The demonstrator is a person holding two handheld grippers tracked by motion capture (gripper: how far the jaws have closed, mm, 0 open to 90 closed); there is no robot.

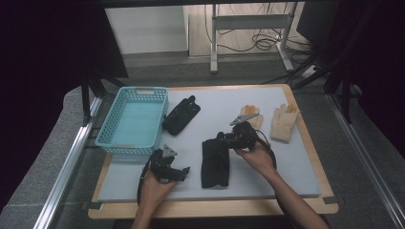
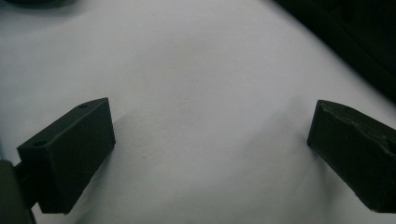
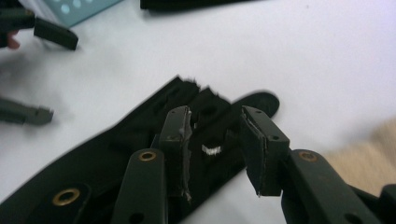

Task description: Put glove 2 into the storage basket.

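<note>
Right fingers: the right gripper [image 3: 218, 149] stands part open, its jaws astride the finger end of the black glove [image 1: 215, 163]; in the right gripper view the fingers [image 3: 176, 140] sit low over the cloth with a gap between them, and I cannot tell whether the pads press on it yet.
Left fingers: the left gripper [image 1: 184, 172] is spread wide with nothing between its jaws, and the left gripper view looks along them at bare white mat.
Black glove: flat on the desk [image 1: 267, 176] near the middle, cuff toward the person, fingertips toward the far side, just under the right gripper.
Second black glove: the other black glove [image 1: 181, 115] lies farther back, just beside the blue basket [image 1: 133, 149].
Cream gloves: one cream glove [image 1: 284, 122] lies at the far right; another [image 1: 253, 117] shows partly behind the right gripper.
Blue basket: at the left of the desk, nothing in it.
Step in hand: to my eye, the right hand is settling for a pinch on the black glove's fingertips.
Next move: likely close the jaws on a good fold of cloth, then lift cleanly; the basket looks the probable goal. The left hand waits near the cuff, free to help.
</note>
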